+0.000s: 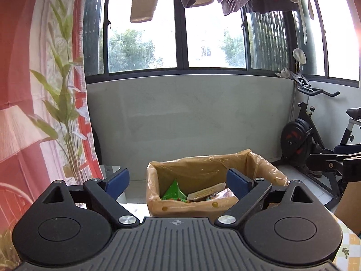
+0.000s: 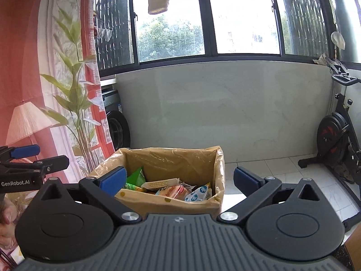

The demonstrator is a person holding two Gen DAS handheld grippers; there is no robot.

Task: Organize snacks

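A cardboard box (image 1: 187, 210) lined with a tan plastic bag stands ahead of both grippers; it also shows in the right wrist view (image 2: 171, 204). Inside lie snack packs: a green packet (image 1: 173, 190), a tan flat pack (image 1: 206, 193), an orange pack (image 2: 173, 191) and a white-and-blue pack (image 2: 198, 193). My left gripper (image 1: 178, 181) is open and empty, raised just short of the box. My right gripper (image 2: 179, 179) is open and empty, its left pad (image 2: 112, 179) over the box's left rim. The left gripper (image 2: 33, 158) appears at the right wrist view's left edge.
A curtain with a plant print (image 1: 56, 103) hangs at the left. An exercise bike (image 1: 315, 140) stands at the right on the tiled floor. A grey wall (image 1: 191, 117) under windows lies behind. A washing machine (image 2: 116, 126) sits behind the curtain. A patterned tablecloth edge (image 1: 348, 246) shows lower right.
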